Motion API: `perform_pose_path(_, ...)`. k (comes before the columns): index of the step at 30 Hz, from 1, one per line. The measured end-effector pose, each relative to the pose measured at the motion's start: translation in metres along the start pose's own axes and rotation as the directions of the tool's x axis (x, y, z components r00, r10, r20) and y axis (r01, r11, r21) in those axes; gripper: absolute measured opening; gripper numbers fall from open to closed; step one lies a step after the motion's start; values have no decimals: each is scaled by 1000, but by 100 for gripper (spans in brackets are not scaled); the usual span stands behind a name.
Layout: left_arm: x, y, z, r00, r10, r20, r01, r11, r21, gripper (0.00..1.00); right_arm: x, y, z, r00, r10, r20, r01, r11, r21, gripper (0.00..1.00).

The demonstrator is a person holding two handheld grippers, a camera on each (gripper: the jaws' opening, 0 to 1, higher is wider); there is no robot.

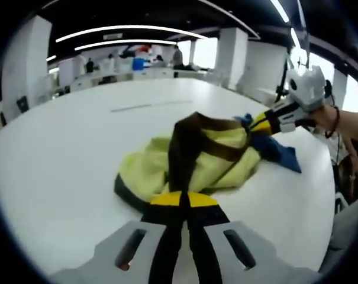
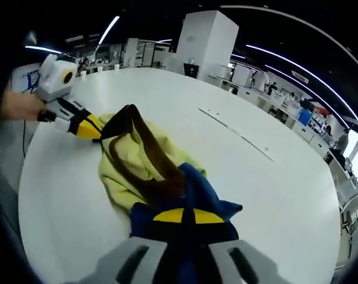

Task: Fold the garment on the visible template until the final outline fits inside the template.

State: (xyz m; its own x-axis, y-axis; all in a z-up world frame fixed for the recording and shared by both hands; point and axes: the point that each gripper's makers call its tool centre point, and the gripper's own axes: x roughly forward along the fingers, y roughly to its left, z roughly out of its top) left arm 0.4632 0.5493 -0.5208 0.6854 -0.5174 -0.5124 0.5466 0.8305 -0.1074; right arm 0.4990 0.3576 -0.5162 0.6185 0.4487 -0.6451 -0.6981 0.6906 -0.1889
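A crumpled garment [image 1: 146, 168], yellow with a brown band and a blue part, lies bunched on the white table [image 1: 60, 148]. My left gripper [image 1: 181, 200] is shut on the brown band at the near end. Coming in from the right, my right gripper [image 1: 267, 122] is shut on the blue part. In the right gripper view the garment [image 2: 122, 171] stretches between my right gripper [image 2: 183, 216], shut on the blue cloth, and my left gripper [image 2: 91, 127], shut on the dark edge at upper left. Faint thin lines [image 2: 235, 133] mark the table beyond the garment.
The table [image 2: 273, 195] is wide, with bare room around the garment. A person's hand [image 1: 344, 121] holds the right gripper near the table's edge. Desks, pillars and several people stand far behind [image 1: 137, 62].
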Motion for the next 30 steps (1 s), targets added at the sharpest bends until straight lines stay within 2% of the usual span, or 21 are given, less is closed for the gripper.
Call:
perform_pose_path(4, -5, -2, 4, 1000, 4, 11, -4, 1000, -2, 0, -5, 0, 2, 1000, -4, 6, 4, 1000, -1, 0)
perform_pose_path(12, -25, 3, 23, 998, 21, 64, -22, 1000, 13, 0, -23, -2, 10, 999, -7, 34, 6, 1000, 24, 0)
perform_pose_path(17, -33, 7, 34, 996, 27, 88, -29, 1000, 13, 0, -28, -1, 12, 999, 5, 36, -5, 1000, 7, 0)
perform_pose_path(30, -55, 10, 61, 988, 48, 149, -52, 998, 20, 0, -52, -3, 30, 998, -12, 67, 10, 1000, 23, 0)
